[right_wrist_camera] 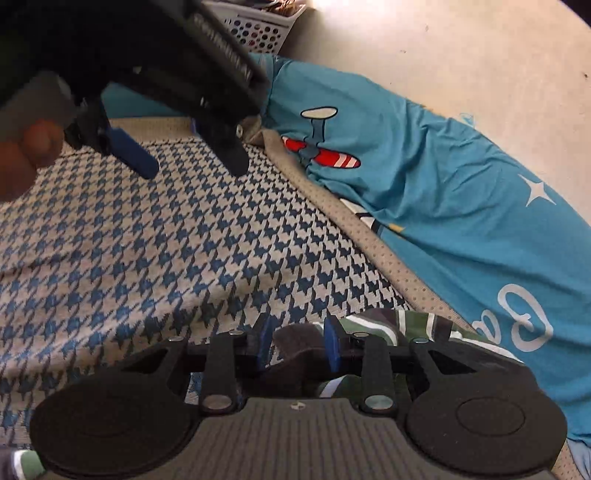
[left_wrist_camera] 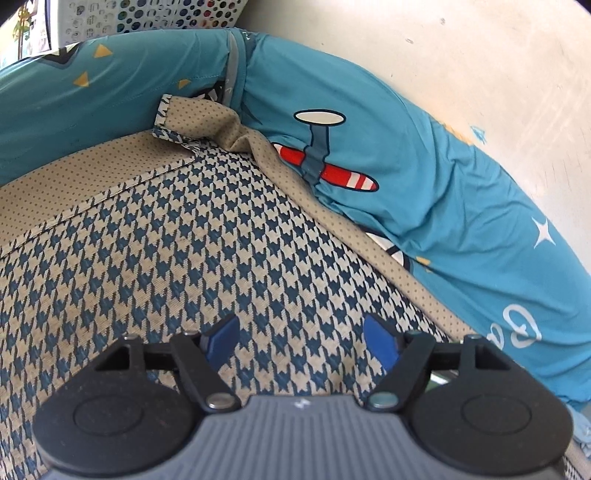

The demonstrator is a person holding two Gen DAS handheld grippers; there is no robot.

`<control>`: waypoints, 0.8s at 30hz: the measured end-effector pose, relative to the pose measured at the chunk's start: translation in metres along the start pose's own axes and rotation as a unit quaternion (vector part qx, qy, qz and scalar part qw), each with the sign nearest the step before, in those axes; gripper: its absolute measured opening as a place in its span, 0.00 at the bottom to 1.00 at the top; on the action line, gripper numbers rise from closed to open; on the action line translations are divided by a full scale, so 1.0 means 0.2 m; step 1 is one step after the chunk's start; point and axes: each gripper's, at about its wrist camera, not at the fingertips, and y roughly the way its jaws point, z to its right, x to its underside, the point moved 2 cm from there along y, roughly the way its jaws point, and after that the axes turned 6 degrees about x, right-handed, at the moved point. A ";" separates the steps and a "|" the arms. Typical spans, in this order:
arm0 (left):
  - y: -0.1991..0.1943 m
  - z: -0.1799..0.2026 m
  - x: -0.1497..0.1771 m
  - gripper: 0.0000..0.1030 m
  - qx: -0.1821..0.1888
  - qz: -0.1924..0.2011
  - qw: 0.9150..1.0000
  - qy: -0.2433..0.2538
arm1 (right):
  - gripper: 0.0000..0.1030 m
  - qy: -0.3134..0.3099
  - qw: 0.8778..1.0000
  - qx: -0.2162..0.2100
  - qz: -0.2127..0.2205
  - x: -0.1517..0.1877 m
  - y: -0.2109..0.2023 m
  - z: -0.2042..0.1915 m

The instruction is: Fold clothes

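A blue-and-beige houndstooth garment [left_wrist_camera: 207, 236] lies spread flat, its beige dotted lining [left_wrist_camera: 207, 118] turned over at the far corner. It rests on a teal cloth with an aeroplane print [left_wrist_camera: 424, 177]. My left gripper [left_wrist_camera: 301, 341] hovers open over the houndstooth with nothing between its blue pads [left_wrist_camera: 223, 338]. From the right wrist it shows at the upper left, the left gripper [right_wrist_camera: 184, 162] held by a hand [right_wrist_camera: 26, 155]. My right gripper [right_wrist_camera: 297, 345] is shut on a dark fold of a green, white and dark striped garment [right_wrist_camera: 402, 325] at the houndstooth's [right_wrist_camera: 184, 251] near edge.
A white perforated laundry basket [left_wrist_camera: 147, 18] [right_wrist_camera: 258, 29] stands at the back. The cream surface [left_wrist_camera: 461, 66] runs bare beyond the teal cloth [right_wrist_camera: 461, 192] on the right.
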 end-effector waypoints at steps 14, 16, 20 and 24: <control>-0.01 -0.05 -0.02 0.72 0.018 -0.013 0.999 -0.034 | 0.13 -0.027 0.999 0.024 -0.038 0.02 0.13 -0.06; -0.02 -0.06 -0.02 0.72 0.019 -0.012 0.999 -0.037 | 0.04 -0.024 0.998 0.037 -0.044 -0.01 0.14 -0.06; -0.04 -0.08 -0.03 0.72 0.021 -0.009 0.999 -0.044 | 0.04 0.028 0.998 0.032 -0.037 -0.08 0.13 -0.01; -0.06 -0.10 -0.06 0.72 0.023 0.000 0.999 -0.048 | 0.04 0.133 0.991 -0.002 0.003 -0.22 0.09 0.09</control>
